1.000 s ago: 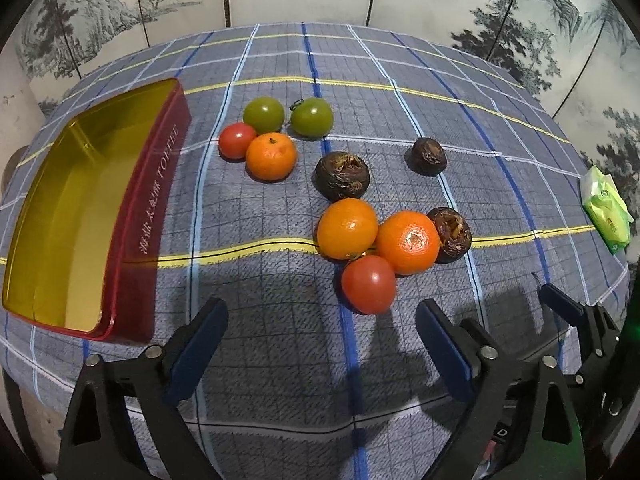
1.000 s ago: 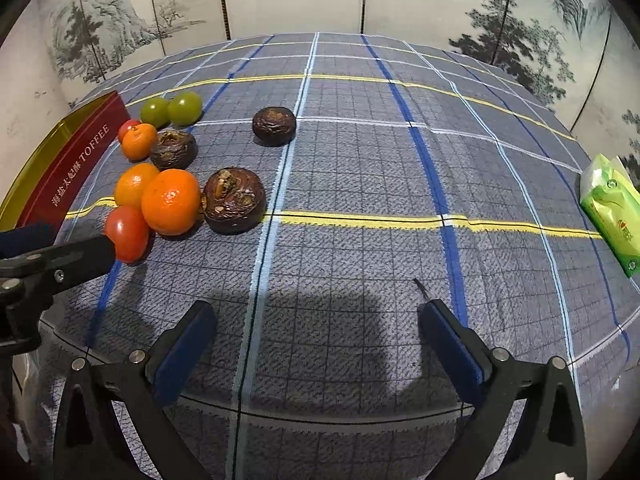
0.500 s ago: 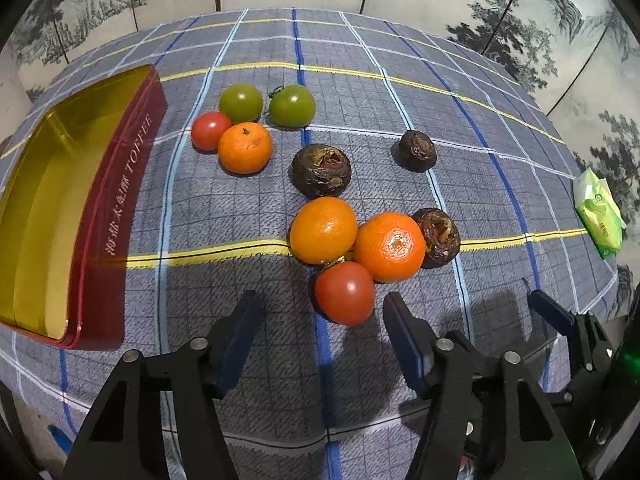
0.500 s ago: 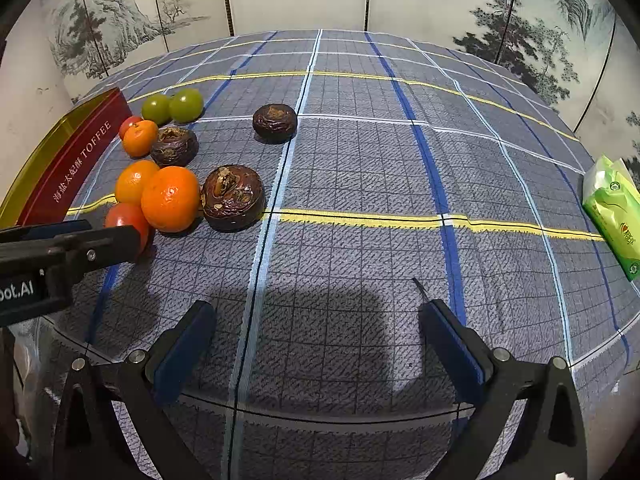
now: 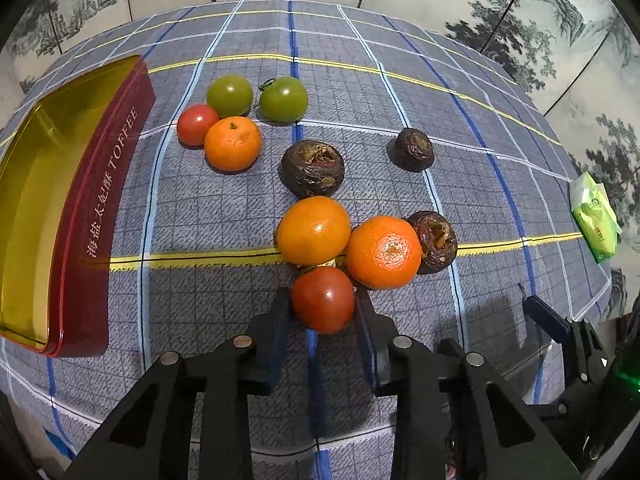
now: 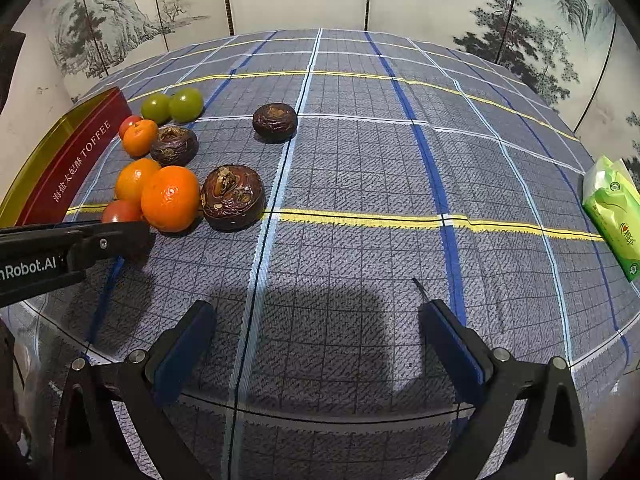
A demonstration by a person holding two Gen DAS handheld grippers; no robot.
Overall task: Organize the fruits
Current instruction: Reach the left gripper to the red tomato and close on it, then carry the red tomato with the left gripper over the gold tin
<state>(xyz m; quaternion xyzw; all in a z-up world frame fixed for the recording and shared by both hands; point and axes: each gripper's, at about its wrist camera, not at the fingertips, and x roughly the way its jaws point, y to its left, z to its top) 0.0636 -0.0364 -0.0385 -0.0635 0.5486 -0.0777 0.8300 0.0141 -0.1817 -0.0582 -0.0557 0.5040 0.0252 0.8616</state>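
Observation:
My left gripper (image 5: 323, 307) is shut on a red tomato (image 5: 323, 299) that rests on the plaid cloth; it shows partly hidden in the right wrist view (image 6: 120, 211). Just beyond lie two oranges (image 5: 314, 230) (image 5: 383, 252) and a dark brown fruit (image 5: 436, 242). Farther off are another dark fruit (image 5: 313, 168), a third (image 5: 414, 149), a small orange (image 5: 233, 143), a small red tomato (image 5: 197, 124) and two green tomatoes (image 5: 230, 95) (image 5: 283, 99). A red and gold toffee tin (image 5: 56, 216) lies open at the left. My right gripper (image 6: 316, 344) is open and empty over bare cloth.
A green tissue pack (image 5: 595, 218) lies at the table's right edge, also in the right wrist view (image 6: 614, 216). Painted folding screens stand behind the table. The left gripper's arm (image 6: 60, 252) crosses the left of the right wrist view.
My left gripper moved forward to the near red tomato and closed its fingers on it. The right gripper stayed open and nearly still.

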